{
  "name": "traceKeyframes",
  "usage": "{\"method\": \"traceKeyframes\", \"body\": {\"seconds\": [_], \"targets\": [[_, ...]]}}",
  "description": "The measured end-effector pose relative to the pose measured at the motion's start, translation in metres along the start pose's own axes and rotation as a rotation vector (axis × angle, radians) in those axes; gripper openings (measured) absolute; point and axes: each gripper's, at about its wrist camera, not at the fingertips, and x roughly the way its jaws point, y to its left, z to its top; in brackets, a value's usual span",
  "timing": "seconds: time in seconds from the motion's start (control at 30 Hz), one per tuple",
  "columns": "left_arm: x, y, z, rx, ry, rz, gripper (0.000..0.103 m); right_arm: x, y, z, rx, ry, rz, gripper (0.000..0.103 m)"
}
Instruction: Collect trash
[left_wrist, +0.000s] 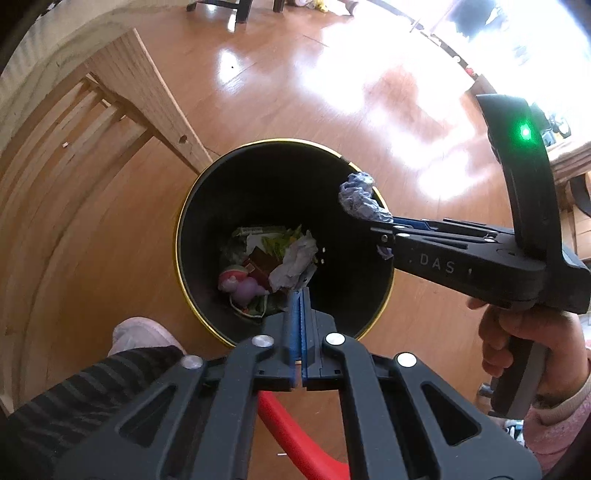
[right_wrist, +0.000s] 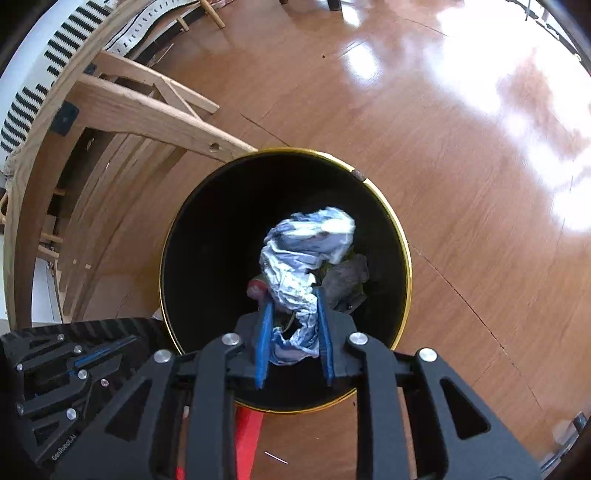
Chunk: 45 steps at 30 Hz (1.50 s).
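Note:
A black trash bin with a gold rim (left_wrist: 184, 206) (right_wrist: 400, 236) stands on the wooden floor. It holds several pieces of trash (left_wrist: 273, 266): white crumpled paper, green wrappers, a pink item. My right gripper (right_wrist: 293, 306) (left_wrist: 373, 216) is shut on a crumpled blue-white wrapper (right_wrist: 306, 251) (left_wrist: 358, 197) and holds it over the bin's opening. My left gripper (left_wrist: 301, 295) is shut and empty, over the bin's near rim. It shows at the lower left of the right wrist view (right_wrist: 122, 341).
A light wooden furniture frame (left_wrist: 155, 99) (right_wrist: 155, 122) stands left of the bin, close to its rim. A red object (left_wrist: 291, 443) (right_wrist: 247, 428) lies on the floor below the grippers. The person's slippered foot (left_wrist: 140, 334) is near the bin's left front.

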Motion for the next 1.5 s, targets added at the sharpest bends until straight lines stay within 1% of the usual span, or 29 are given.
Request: {"method": "traceKeyframes", "body": {"seconds": [0.03,0.07,0.1,0.13,0.17,0.2,0.27,0.33,0.37,0.43,0.53,0.63,0.67,0.73,0.77,0.83,0.87,0.9,0.93,0.97,1.0,1.1,1.17,1.2,1.3,1.33,1.4,1.43,1.5], "targets": [[-0.001,0.000,0.000,0.002,-0.001,0.005,0.002,-0.005,0.000,0.002,0.000,-0.022,-0.005,0.056],[-0.002,0.000,0.000,0.002,0.001,0.015,0.022,-0.009,-0.001,0.004,0.002,-0.040,-0.008,0.085],[-0.003,0.000,0.000,0.002,0.002,0.021,0.042,-0.013,-0.001,0.005,0.005,-0.053,-0.014,0.097],[-0.006,0.001,0.000,-0.003,-0.014,0.037,0.090,-0.017,-0.002,0.006,0.010,-0.068,-0.020,0.097],[-0.011,0.001,0.000,-0.006,-0.047,0.050,0.097,-0.023,-0.003,0.008,0.015,-0.089,-0.022,0.097],[-0.023,0.000,0.001,-0.008,-0.106,0.061,0.097,-0.029,-0.003,0.010,0.015,-0.111,-0.030,0.097],[-0.037,-0.001,0.004,-0.001,-0.138,0.048,0.097,-0.043,-0.001,0.012,0.005,-0.171,-0.064,0.097],[-0.059,-0.001,0.004,-0.009,-0.211,0.049,0.097,-0.061,0.003,0.014,-0.013,-0.258,-0.126,0.097],[-0.074,0.000,0.004,-0.016,-0.257,0.059,0.097,-0.068,0.005,0.016,-0.016,-0.286,-0.141,0.097],[-0.096,0.003,0.004,-0.027,-0.303,0.086,0.097,-0.082,0.012,0.020,-0.030,-0.343,-0.161,0.097],[-0.132,0.016,0.005,-0.050,-0.378,0.135,0.097,-0.102,0.040,0.029,-0.080,-0.421,-0.163,0.097],[-0.171,0.050,0.005,-0.099,-0.443,0.193,0.097,-0.121,0.087,0.042,-0.157,-0.500,-0.136,0.097],[-0.183,0.063,0.004,-0.123,-0.463,0.208,0.097,-0.128,0.111,0.050,-0.189,-0.528,-0.106,0.097],[-0.216,0.103,0.000,-0.209,-0.509,0.209,0.097,-0.138,0.149,0.063,-0.244,-0.567,-0.057,0.097],[-0.230,0.120,-0.003,-0.240,-0.530,0.230,0.097,-0.144,0.176,0.069,-0.288,-0.593,-0.027,0.097],[-0.265,0.159,-0.013,-0.320,-0.592,0.331,0.097,-0.154,0.220,0.079,-0.354,-0.641,0.024,0.097],[-0.283,0.183,-0.020,-0.368,-0.620,0.389,0.097,-0.156,0.250,0.086,-0.385,-0.657,0.065,0.097],[-0.293,0.198,-0.025,-0.394,-0.636,0.418,0.097,-0.156,0.279,0.093,-0.407,-0.658,0.115,0.097],[-0.301,0.214,-0.030,-0.416,-0.646,0.442,0.097,-0.158,0.296,0.097,-0.418,-0.652,0.148,0.097],[-0.310,0.237,-0.037,-0.445,-0.652,0.480,0.097,-0.153,0.327,0.105,-0.437,-0.632,0.195,0.097],[-0.315,0.251,-0.042,-0.463,-0.650,0.507,0.097,-0.147,0.352,0.109,-0.452,-0.612,0.218,0.097],[-0.324,0.304,-0.062,-0.533,-0.643,0.625,0.097,-0.115,0.416,0.113,-0.464,-0.554,0.243,0.097],[-0.329,0.329,-0.073,-0.572,-0.642,0.661,0.097,-0.087,0.455,0.111,-0.493,-0.499,0.255,0.097],[-0.328,0.348,-0.080,-0.600,-0.634,0.671,0.097,-0.073,0.475,0.109,-0.520,-0.472,0.248,0.097],[-0.320,0.382,-0.096,-0.669,-0.609,0.694,0.097,-0.047,0.514,0.099,-0.601,-0.427,0.228,0.097],[-0.315,0.388,-0.103,-0.682,-0.597,0.683,0.097,-0.039,0.522,0.093,-0.642,-0.423,0.194,0.097],[-0.310,0.396,-0.107,-0.707,-0.565,0.613,0.097,-0.027,0.533,0.082,-0.676,-0.426,0.136,0.097],[-0.311,0.398,-0.108,-0.710,-0.577,0.594,0.097,-0.021,0.537,0.079,-0.698,-0.413,0.129,0.097],[-0.312,0.402,-0.107,-0.698,-0.582,0.598,0.097,-0.015,0.536,0.072,-0.729,-0.433,0.110,0.097]]}}
